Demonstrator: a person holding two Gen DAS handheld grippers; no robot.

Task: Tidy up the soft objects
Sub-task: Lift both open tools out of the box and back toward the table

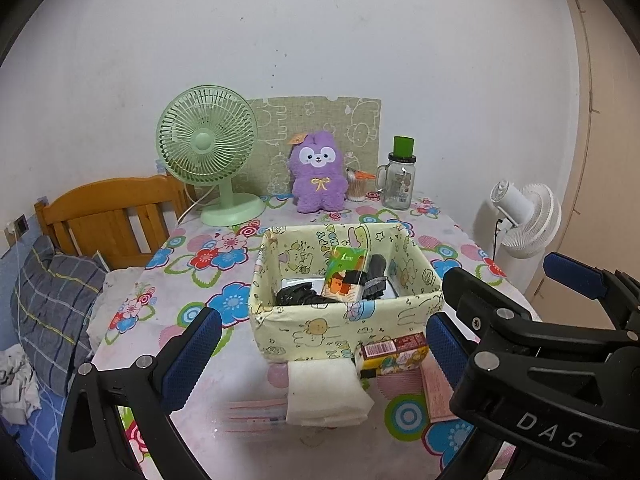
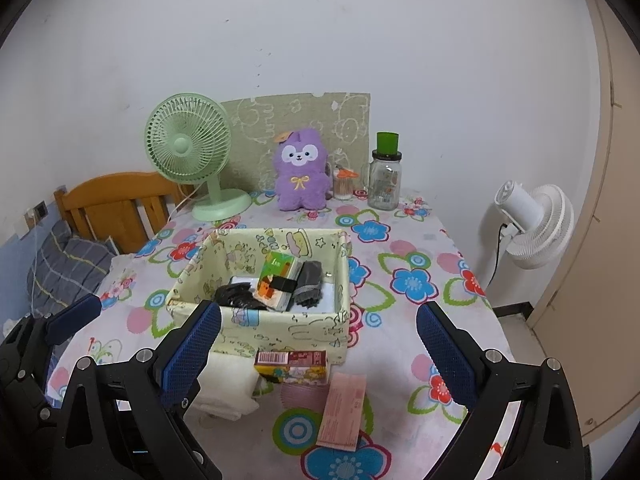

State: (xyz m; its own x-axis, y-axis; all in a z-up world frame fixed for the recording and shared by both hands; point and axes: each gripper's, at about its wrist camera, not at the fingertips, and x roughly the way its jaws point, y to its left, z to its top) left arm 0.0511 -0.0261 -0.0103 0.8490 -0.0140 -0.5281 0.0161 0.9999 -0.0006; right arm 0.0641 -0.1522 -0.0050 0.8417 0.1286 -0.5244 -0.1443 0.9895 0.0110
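A yellow cartoon-print fabric box (image 1: 344, 320) (image 2: 280, 334) stands mid-table. It holds a green tissue pack (image 1: 344, 276) (image 2: 276, 280), a black cloth (image 1: 294, 296) and a grey sock (image 1: 376, 276). Against its near wall lie a folded white cloth (image 1: 326, 394) (image 2: 228, 384), a small barcoded carton (image 1: 394, 354) (image 2: 292, 364) and a pink packet (image 1: 436, 388) (image 2: 342, 412). A purple plush (image 1: 318, 174) (image 2: 300, 176) sits upright at the back. My left gripper (image 1: 320, 354) is open above the white cloth. My right gripper (image 2: 318, 356) is open above the carton, empty.
A green desk fan (image 1: 206, 152) stands at the back left. At the back right are a glass jar with a green lid (image 1: 400, 180) and a swab holder (image 1: 356, 188). A white fan (image 2: 532, 224) stands off the table's right edge. A wooden headboard (image 1: 108, 216) and a pillow (image 1: 56, 308) lie left.
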